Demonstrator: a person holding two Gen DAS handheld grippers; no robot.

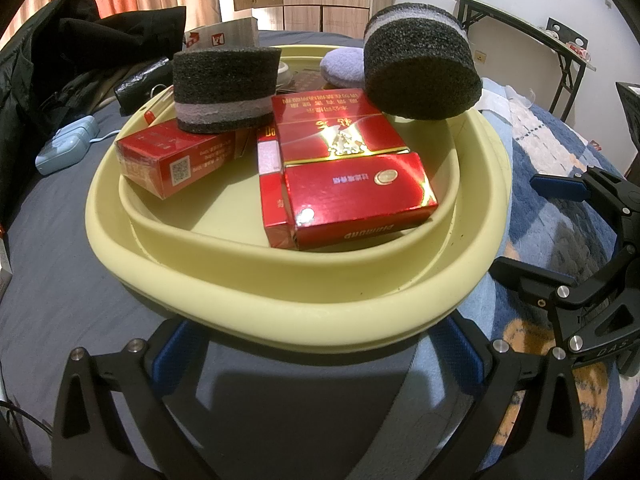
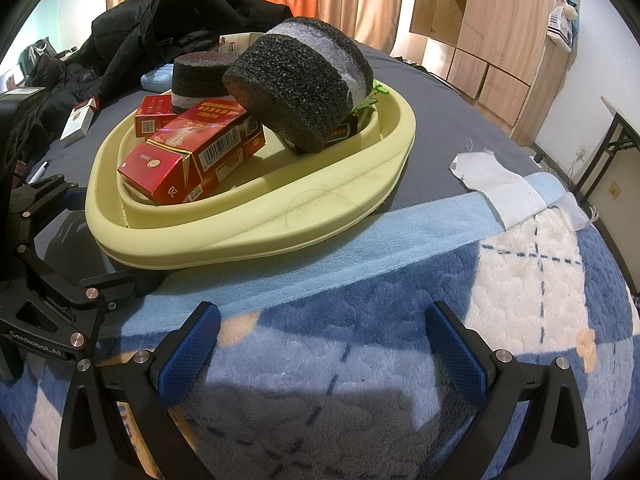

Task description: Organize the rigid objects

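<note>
A bed with a dark grey sheet [image 2: 436, 120] carries everything, its near part covered by a blue-and-white plush blanket [image 2: 520, 280]. On the sheet, with one edge over the blanket's pale blue border, sits a pale yellow basin [image 1: 280, 304] holding the rigid objects. A large dark foam cylinder [image 2: 300, 84] with a pale band leans tilted on the basin's far right side, resting partly on the boxes. A second foam cylinder [image 1: 224, 88] stands upright on a small red carton [image 1: 176, 160] at the far left. In the middle, a long red carton [image 1: 340, 184] lies with its open flap toward the left wrist camera. A lilac round pad [image 1: 340, 68] shows behind it. The left tool [image 1: 316, 356] is spread wide, its blue pads either side of the basin's near rim, whether touching it I cannot tell. The right tool [image 2: 320, 356] is spread apart above the blanket, pinching nothing.
</note>
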